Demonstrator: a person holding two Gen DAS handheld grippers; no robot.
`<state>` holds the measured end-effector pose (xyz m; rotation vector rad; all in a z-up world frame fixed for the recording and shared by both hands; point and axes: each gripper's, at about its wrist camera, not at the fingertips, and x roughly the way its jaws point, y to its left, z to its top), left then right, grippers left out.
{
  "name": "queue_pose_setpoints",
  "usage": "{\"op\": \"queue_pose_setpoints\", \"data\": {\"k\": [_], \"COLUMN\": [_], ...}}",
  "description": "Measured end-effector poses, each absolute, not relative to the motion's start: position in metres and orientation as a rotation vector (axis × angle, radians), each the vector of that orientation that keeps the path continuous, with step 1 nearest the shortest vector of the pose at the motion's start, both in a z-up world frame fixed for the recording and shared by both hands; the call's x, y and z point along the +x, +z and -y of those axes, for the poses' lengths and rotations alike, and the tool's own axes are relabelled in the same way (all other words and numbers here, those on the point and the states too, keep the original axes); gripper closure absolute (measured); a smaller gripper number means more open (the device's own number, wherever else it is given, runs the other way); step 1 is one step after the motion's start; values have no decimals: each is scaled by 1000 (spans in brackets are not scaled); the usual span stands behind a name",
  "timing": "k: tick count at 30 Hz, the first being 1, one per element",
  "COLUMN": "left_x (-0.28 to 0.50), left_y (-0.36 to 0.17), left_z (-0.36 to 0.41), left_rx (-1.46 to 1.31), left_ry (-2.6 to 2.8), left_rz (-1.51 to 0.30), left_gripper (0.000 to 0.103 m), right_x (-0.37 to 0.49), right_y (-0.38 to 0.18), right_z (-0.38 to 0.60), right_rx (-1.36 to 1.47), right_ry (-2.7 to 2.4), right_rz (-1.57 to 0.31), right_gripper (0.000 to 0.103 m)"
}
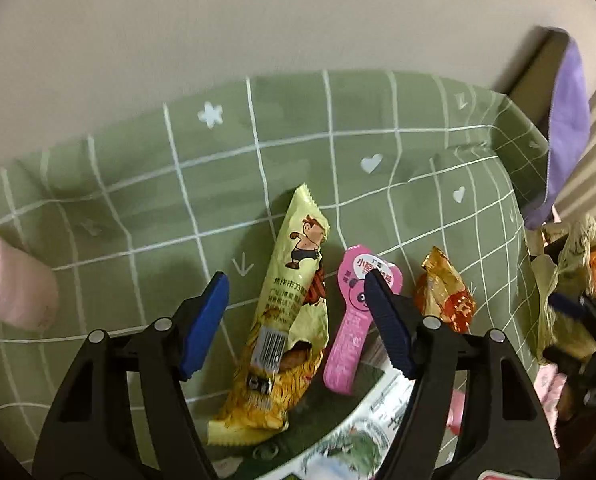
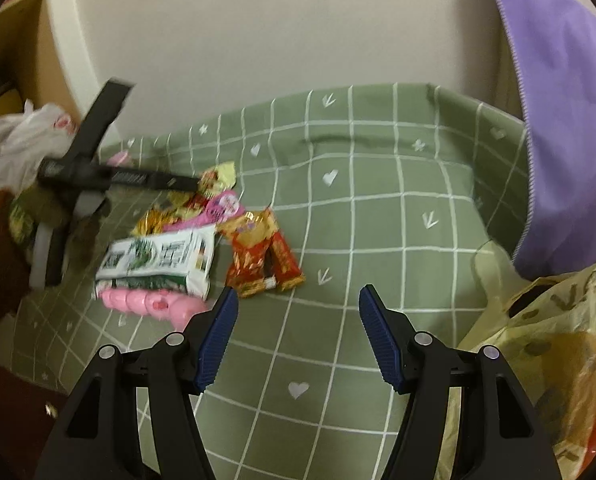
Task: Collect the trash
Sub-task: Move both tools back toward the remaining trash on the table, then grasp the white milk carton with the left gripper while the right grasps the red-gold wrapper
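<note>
2 hand-held grippers, left and right, spread wide; yellow bag contents unclear.

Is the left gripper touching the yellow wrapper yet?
Apart. The left wrist view shows the left gripper open, green cloth visible between its fingers and the yellow wrapper.

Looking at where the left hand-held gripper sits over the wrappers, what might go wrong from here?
The open left hand-held gripper straddles the long yellow snack wrapper, but one finger overlaps the pink spoon-shaped packet, so closing might catch both. The wrapper's torn lower end could spill its contents onto the green grid tablecloth.
</note>
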<state>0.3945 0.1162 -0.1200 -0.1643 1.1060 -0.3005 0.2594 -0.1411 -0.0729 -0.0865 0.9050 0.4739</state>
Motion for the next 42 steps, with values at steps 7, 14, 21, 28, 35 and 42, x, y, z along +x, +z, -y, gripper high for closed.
{"op": "queue_pose_setpoints", "data": {"k": [7,14,21,28,35,42], "left_x": [380,332,283,252,282,327], "left_y": [-126,-114,-117,-106,-110,-130], "left_z": [-121,-145,-144,-120,-75,-54], "left_rx": [-197,-273,-278,-174,37,65], "left_ry": [-269,-252,-252,-340,-397,-393], "left_rz": [-1126,-1070,-1101,-1092,-1125,-1197], "left_gripper": [61,51,50,43,39,39], "right_x": [260,288,321,303,257,226], "right_y": [-78,-89,-120,-114,-95,-86], "right_z": [125,98,71,84,129,152], "right_rx": [-93,-104,-116,-45,77,49], "right_ry": [555,600,608,644,592,535], "right_rz": [-947,-944,-1001,-997,-956,-950], "right_gripper": [43,43,52,74,74,74]}}
